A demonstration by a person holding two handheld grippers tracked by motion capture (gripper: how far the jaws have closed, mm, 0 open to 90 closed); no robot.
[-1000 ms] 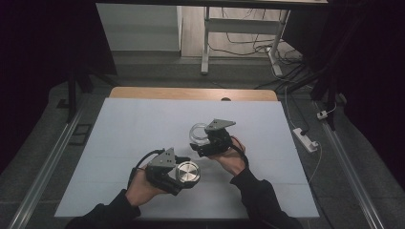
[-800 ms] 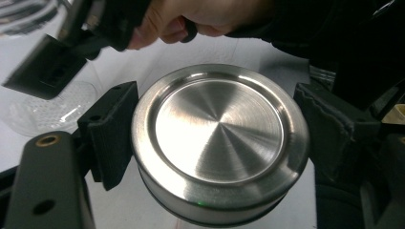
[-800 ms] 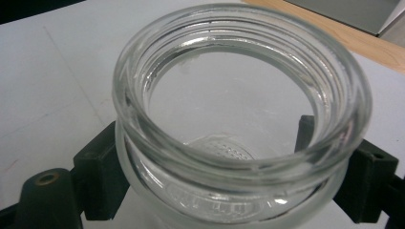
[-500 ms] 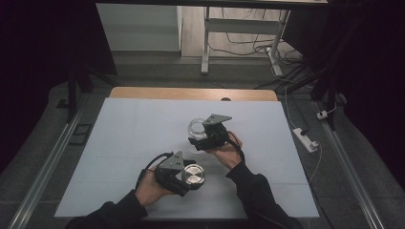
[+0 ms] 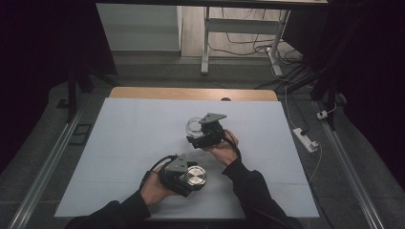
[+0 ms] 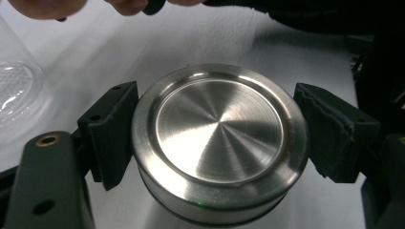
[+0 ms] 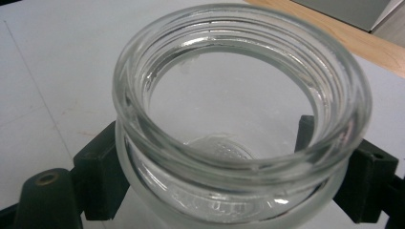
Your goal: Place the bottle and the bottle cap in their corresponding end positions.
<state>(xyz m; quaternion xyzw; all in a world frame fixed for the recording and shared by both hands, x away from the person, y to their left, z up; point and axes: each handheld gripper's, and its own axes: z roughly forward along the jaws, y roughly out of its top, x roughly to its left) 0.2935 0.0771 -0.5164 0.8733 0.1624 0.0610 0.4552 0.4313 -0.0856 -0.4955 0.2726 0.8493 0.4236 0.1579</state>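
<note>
High view: left gripper [image 5: 193,177] is held low at the near desk [image 5: 119,138] edge, clamped on a steel lid [image 5: 196,176]; right gripper [image 5: 197,135] is held farther in, mid-desk, clamped on a clear glass jar [image 5: 193,126].

Left gripper view: lid [image 6: 217,143] is seen brushed, round, w/ raised rim, pinched betw. both pads.

Right gripper view: jar [image 7: 239,119] is seen open-mouthed, threaded at the neck, empty, gripped at its sides.

jar [image 7: 239,119] base: cut off btm | lid [image 6: 219,143] underside: hidden
</note>
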